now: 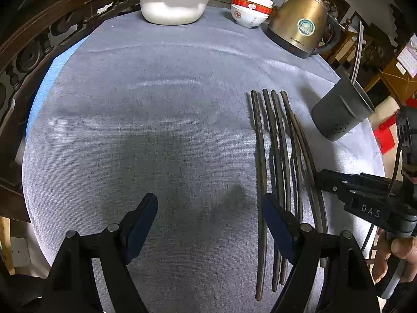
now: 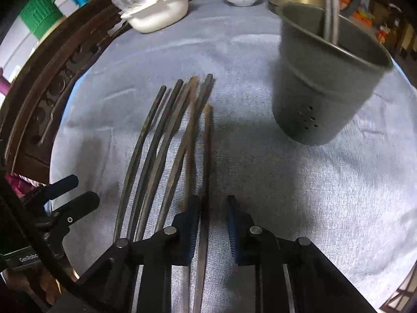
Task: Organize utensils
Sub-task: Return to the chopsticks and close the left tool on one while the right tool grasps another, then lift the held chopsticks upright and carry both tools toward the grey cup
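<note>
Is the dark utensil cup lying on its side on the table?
No, the dark utensil cup stands upright on the grey cloth, mouth up, with a utensil handle sticking out.

black tongs [image 2: 213,208], blue pads [image 2: 232,232], silver rivets.

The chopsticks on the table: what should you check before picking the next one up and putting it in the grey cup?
1. Chopsticks lie flat in a row on the grey cloth: ok.
2. Right gripper has just one chopstick between its fingers: cannot tell; a second stick lies very close to the left finger.
3. Right pads pressing on that stick: not ok, a gap shows on the right side.
4. Grey cup stands upright with its mouth open: ok.
5. Room left in the cup: ok, only a couple of sticks stand inside.
6. Left gripper open and holding nothing: ok.
</note>
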Motion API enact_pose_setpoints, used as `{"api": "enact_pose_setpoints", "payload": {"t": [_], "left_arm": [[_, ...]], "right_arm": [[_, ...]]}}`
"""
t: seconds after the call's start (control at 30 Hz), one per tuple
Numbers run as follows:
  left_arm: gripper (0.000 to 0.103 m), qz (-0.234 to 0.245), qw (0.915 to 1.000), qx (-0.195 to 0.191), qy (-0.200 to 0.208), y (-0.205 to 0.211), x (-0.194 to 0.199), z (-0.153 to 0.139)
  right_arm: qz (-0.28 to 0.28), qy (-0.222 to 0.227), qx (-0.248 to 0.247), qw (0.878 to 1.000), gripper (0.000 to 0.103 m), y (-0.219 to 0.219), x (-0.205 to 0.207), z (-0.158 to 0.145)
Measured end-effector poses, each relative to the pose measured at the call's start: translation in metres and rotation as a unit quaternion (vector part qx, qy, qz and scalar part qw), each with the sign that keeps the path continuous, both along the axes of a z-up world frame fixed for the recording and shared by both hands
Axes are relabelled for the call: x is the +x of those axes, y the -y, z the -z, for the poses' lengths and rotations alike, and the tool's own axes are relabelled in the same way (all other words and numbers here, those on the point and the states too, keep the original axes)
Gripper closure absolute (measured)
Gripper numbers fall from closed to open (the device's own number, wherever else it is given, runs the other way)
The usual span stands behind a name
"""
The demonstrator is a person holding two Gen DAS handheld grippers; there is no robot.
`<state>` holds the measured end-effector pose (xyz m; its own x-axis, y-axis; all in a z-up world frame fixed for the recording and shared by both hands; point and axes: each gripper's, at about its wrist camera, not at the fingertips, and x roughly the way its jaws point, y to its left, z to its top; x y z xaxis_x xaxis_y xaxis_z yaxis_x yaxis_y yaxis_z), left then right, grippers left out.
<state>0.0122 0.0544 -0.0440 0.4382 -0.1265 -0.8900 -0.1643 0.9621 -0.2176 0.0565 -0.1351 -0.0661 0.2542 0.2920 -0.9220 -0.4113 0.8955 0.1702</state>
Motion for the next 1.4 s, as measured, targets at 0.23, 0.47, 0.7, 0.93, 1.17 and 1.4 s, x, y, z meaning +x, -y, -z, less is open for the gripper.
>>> {"api": "enact_pose_setpoints", "payload": {"t": [0.23, 0.47, 0.7, 0.93, 1.17, 1.4], "left_arm": [[0.022, 0.011, 0.9998, 0.014, -0.013, 0.008, 0.011, -0.004], [0.039, 0.011, 0.9978, -0.007, -0.066, 0.011, 0.048, -0.001], [0.055, 0.029, 0.9935, 0.012, -0.109, 0.029, 0.077, 0.005], [0.096, 0.087, 0.9843, 0.034, -0.15, 0.035, 0.077, 0.007], [0.096, 0.102, 0.9776, 0.022, -0.183, 0.03, 0.087, 0.009], [0.098, 0.094, 0.9833, -0.001, -0.156, 0.021, 0.076, 0.003]], "right_arm": [[-0.025, 0.002, -0.032, 0.999, 0.096, 0.002, 0.0, -0.002], [-0.034, -0.003, -0.041, 0.999, 0.095, 0.016, -0.001, 0.0], [-0.051, -0.009, -0.036, 0.998, 0.095, 0.028, -0.001, -0.001], [-0.115, -0.023, -0.095, 0.989, 0.095, 0.018, 0.001, -0.004], [-0.149, -0.078, -0.125, 0.978, 0.094, -0.004, 0.022, 0.003], [-0.152, -0.055, -0.143, 0.976, 0.097, -0.021, 0.021, 0.003]]}}
